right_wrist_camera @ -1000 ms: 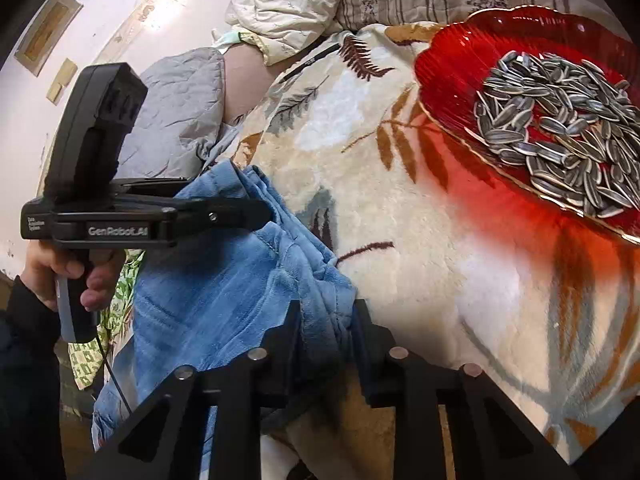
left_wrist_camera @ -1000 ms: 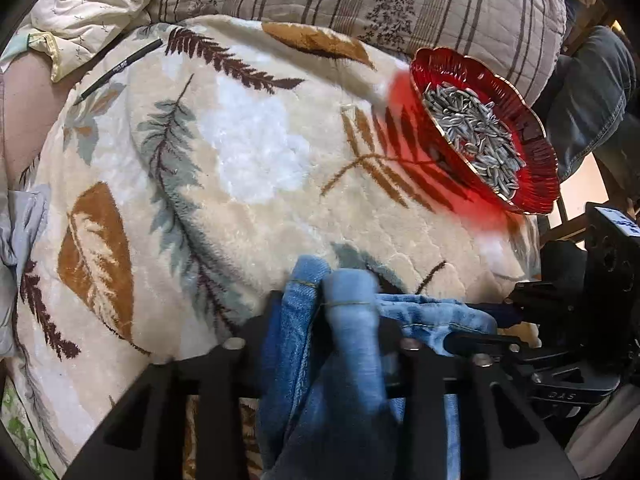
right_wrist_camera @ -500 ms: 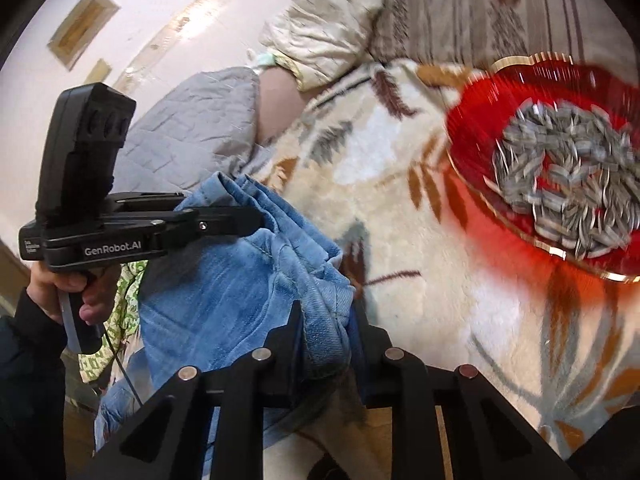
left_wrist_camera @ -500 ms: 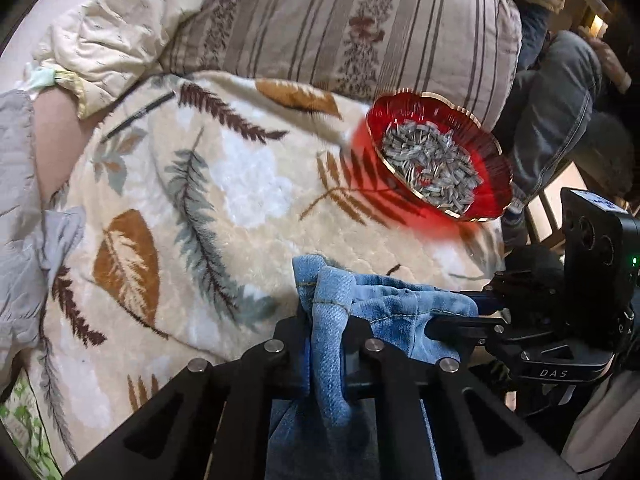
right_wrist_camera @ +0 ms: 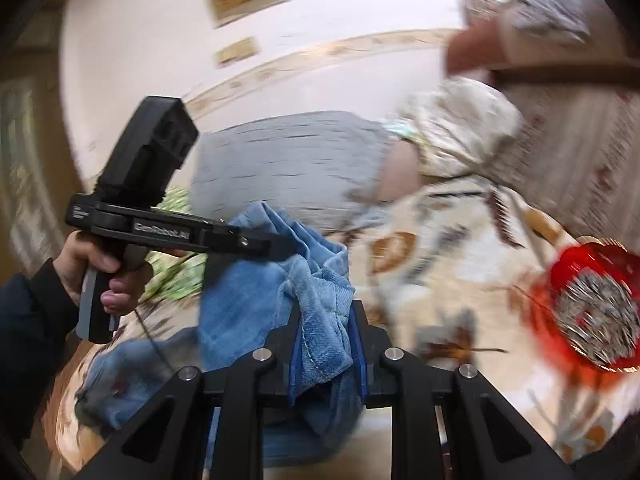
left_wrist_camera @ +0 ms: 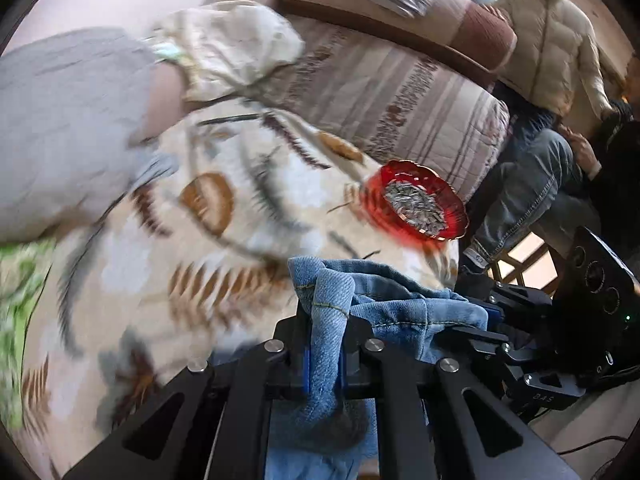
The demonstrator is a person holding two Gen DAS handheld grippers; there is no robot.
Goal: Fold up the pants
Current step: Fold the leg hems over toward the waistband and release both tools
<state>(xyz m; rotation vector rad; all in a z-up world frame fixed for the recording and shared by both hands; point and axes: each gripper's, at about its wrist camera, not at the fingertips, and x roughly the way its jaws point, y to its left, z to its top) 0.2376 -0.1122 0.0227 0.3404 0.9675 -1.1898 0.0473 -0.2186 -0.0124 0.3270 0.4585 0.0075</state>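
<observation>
Denim now hangs off the bed instead of lying bunched on it: a second ago the pants [left_wrist_camera: 384, 308] sat low against the leaf-patterned blanket [left_wrist_camera: 240, 248], and both grippers have since come up and tipped back, so the far cushions, the wall and a seated person at the far right fill more of each view. The left gripper [left_wrist_camera: 325, 354] has also tightened; its jaws stood wider a moment back and are now clenched on a thick fold of hem. The right gripper [right_wrist_camera: 325, 354] has kept its jaws pinched on a stitched edge of the same garment throughout.

For the task, this reads as the lift that opens the cloth out so it can be laid flat, so folding proper has probably not begun.

The pants are in the air at the near edge of the bed, between the two grippers, which stand just beside each other. The gripped edge runs left to right across the scene, slack and sagging in the middle. The rest of the garment drops from that edge toward the near side, so its long axis seems to run roughly up and down, with the free end out of sight below.

The red dish of seeds [left_wrist_camera: 416, 208] sits at the right on the blanket, well apart from the cloth, though a wide swing could catch it.
</observation>
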